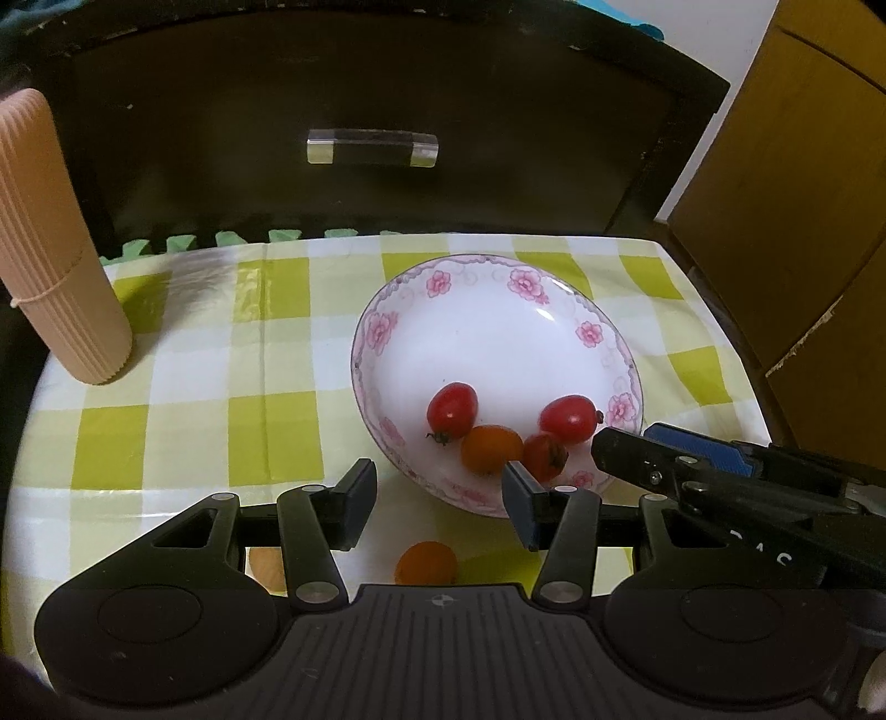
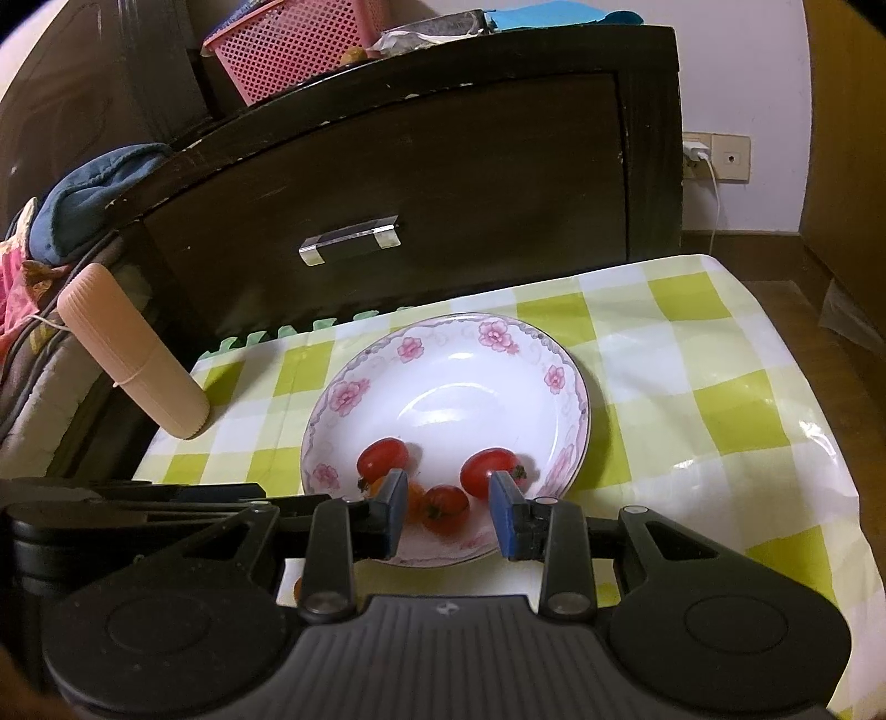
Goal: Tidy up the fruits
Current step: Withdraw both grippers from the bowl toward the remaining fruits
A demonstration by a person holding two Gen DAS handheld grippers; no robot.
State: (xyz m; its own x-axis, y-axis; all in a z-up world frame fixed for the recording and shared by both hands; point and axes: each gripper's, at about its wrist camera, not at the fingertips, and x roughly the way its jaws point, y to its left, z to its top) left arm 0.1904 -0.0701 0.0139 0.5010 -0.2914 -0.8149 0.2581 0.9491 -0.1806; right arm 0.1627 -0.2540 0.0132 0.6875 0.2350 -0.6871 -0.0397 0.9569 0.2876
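Note:
A white plate with pink flowers (image 1: 498,332) (image 2: 443,387) sits on the green-checked cloth. In its near part lie two red cherry tomatoes (image 1: 452,410) (image 1: 569,418), an orange one (image 1: 490,448) and a smaller red one (image 1: 545,455) (image 2: 444,508). Another orange tomato (image 1: 426,562) rests on the cloth in front of the plate, below the gap of my left gripper (image 1: 440,504), which is open and holds nothing. My right gripper (image 2: 448,515) (image 1: 620,443) hovers over the plate's near rim, its pads apart and not touching the small red tomato beyond them.
A ribbed peach cylinder (image 1: 61,249) (image 2: 133,354) stands at the cloth's left edge. A dark cabinet with a clear drawer handle (image 1: 372,147) rises right behind the table. A pink basket (image 2: 299,44) sits on top of it. Wooden furniture (image 1: 803,221) stands to the right.

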